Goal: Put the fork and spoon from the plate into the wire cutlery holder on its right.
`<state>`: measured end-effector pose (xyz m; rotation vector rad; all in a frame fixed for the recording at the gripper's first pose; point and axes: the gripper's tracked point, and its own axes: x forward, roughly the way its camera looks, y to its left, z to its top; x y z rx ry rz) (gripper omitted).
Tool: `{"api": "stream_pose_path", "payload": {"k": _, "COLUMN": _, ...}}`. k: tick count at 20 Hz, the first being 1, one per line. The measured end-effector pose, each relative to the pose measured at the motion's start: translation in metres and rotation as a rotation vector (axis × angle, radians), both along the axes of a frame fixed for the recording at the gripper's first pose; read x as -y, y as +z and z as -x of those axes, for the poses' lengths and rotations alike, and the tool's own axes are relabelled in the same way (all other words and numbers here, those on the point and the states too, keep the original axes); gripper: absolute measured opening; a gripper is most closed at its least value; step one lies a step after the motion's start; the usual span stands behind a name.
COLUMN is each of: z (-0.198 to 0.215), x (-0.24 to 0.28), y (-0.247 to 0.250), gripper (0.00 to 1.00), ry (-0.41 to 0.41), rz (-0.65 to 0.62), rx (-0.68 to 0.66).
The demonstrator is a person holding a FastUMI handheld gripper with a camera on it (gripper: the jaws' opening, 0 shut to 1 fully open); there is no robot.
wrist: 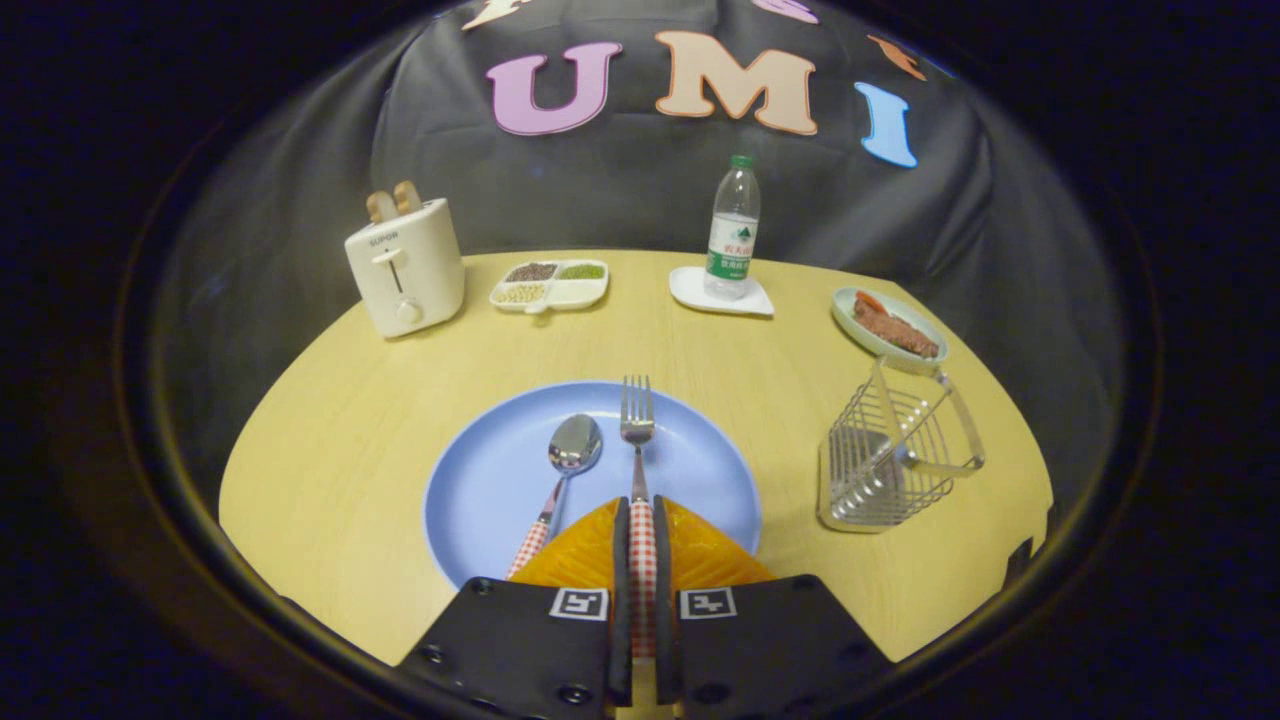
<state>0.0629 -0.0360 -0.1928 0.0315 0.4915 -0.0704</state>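
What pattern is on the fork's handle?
Red-and-white check, seen in the gripper view where the gripper clamps the fork.

The gripper [641, 520] has black screwed blocks, each bearing a square tag (black-and-white pattern), with fingers nearly closed

The wooden table [340, 440] carries a toaster [405, 268], sectioned tray [549, 284], saucer [720, 296], oval dish [888, 325], plate [500, 480], and wire cutlery holder [885, 460].
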Motion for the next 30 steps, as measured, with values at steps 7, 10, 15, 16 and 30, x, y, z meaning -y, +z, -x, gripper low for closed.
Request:
{"api": "stream_pose_path", "payload": {"k": 7, "z": 0.010, "x": 0.028, "y": 0.065, "gripper": 0.12, "ry": -0.138, "rz": -0.004, "rx": -0.035}}
{"api": "stream_pose_path", "payload": {"k": 10, "z": 0.009, "x": 0.044, "y": 0.088, "gripper": 0.12, "ry": -0.245, "rz": -0.066, "rx": -0.077}}
{"api": "stream_pose_path", "payload": {"k": 15, "z": 0.023, "x": 0.086, "y": 0.116, "gripper": 0.12, "ry": -0.439, "rz": -0.119, "rx": -0.220}}
{"api": "stream_pose_path", "payload": {"k": 16, "z": 0.028, "x": 0.094, "y": 0.119, "gripper": 0.12, "ry": -0.473, "rz": -0.134, "rx": -0.263}}
{"api": "stream_pose_path", "payload": {"k": 30, "z": 0.039, "x": 0.132, "y": 0.060, "gripper": 0.12, "ry": -0.583, "rz": -0.374, "rx": -0.827}}
